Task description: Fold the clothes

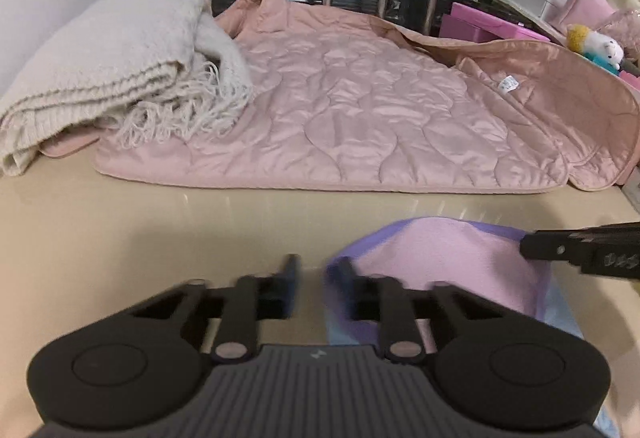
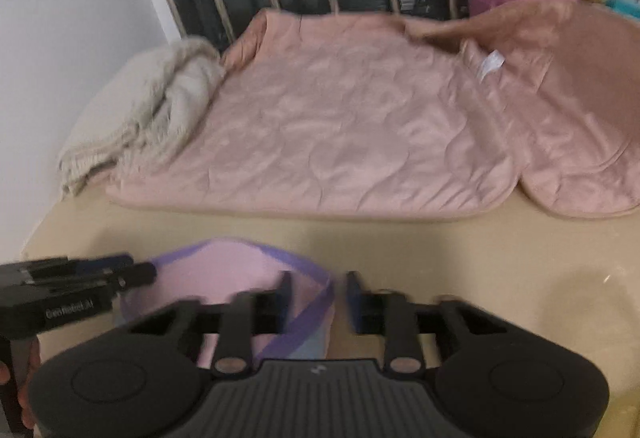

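A small pink cloth with a purple border (image 1: 448, 262) lies on the beige table (image 1: 160, 222) close in front; it also shows in the right wrist view (image 2: 224, 278). My left gripper (image 1: 318, 278) is open, its right finger at the cloth's left edge. My right gripper (image 2: 316, 290) is open and straddles the cloth's right edge; it enters the left wrist view from the right (image 1: 560, 250). The left gripper shows at the left of the right wrist view (image 2: 132, 270). A pink quilted jacket (image 1: 360, 110) lies spread behind the cloth.
A folded cream fringed blanket (image 1: 112, 66) lies at the back left, partly on the jacket. Pink boxes (image 1: 480, 22), white boxes and a plush toy (image 1: 596, 46) crowd the back right. A railing and a dark window stand behind. A white wall is on the left.
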### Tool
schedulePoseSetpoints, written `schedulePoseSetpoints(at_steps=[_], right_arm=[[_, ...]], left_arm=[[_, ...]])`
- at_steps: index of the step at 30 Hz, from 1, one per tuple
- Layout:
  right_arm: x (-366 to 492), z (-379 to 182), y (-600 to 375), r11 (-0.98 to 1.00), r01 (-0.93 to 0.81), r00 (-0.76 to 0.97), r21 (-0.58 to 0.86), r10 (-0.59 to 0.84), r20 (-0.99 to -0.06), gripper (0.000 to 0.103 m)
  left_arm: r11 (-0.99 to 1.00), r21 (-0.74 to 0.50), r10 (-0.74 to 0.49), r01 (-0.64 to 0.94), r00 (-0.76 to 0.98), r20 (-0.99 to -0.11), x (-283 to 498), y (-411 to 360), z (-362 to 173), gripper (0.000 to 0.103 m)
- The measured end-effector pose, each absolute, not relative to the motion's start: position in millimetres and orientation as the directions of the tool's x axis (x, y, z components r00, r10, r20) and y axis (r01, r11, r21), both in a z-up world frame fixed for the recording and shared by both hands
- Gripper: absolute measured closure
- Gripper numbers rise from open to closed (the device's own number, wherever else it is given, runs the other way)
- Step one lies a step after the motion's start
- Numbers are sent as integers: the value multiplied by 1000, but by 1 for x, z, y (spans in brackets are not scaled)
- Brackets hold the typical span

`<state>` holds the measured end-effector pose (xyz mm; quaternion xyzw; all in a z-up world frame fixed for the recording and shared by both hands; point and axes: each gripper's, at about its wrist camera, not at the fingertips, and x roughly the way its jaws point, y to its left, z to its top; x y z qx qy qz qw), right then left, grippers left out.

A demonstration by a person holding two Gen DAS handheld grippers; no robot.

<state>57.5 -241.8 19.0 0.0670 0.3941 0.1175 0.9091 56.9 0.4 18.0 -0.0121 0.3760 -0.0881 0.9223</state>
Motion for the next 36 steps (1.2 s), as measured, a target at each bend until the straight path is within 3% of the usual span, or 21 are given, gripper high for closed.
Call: schedulePoseSetpoints(at_steps=[5,10,13,15,19,22,25,30,32,34,36], right_arm=[[37,28,-243,953,-197,698,231,302,-649,101],[-52,64,-254,909,-347,752,230,416,-511,101],[-114,60,-266,871,-423,712,249,489,-504,100],[-139,46,-277,865,-412,680,288,502,-535,93],[-150,45,-289,885,-351,716,306,464,-521,72],[-134,51,-272,879,-373,745,297,475,-469,65],[-115,43,-239,867,-417,728,274,499,-470,65],[-124,15,-197,847,-506,680,164,509,-528,65],[-139,8,-197,839,-532,693,115,510,-510,59],[-148,7,-202,836,-540,705,93,510,-493,52],[-149,13,-203,838,-536,717,102,515,-470,50]], left_arm=[[978,-139,-210,158,737,-643,36,10,34,101],[968,-152,-248,198,831,-498,-65,19,60,101],[968,-157,-247,195,854,-458,-132,24,45,90],[961,-198,-264,192,843,-468,-156,36,31,66],[941,-269,-313,204,827,-468,-160,50,34,52],[934,-282,-328,220,840,-432,-140,40,38,50],[918,-292,-378,269,818,-434,-125,19,30,50],[933,-259,-355,250,759,-546,-129,7,11,52],[936,-261,-347,236,737,-579,-136,10,10,52],[941,-249,-333,230,767,-548,-143,12,22,51],[939,-248,-334,238,800,-498,-140,10,31,43]])
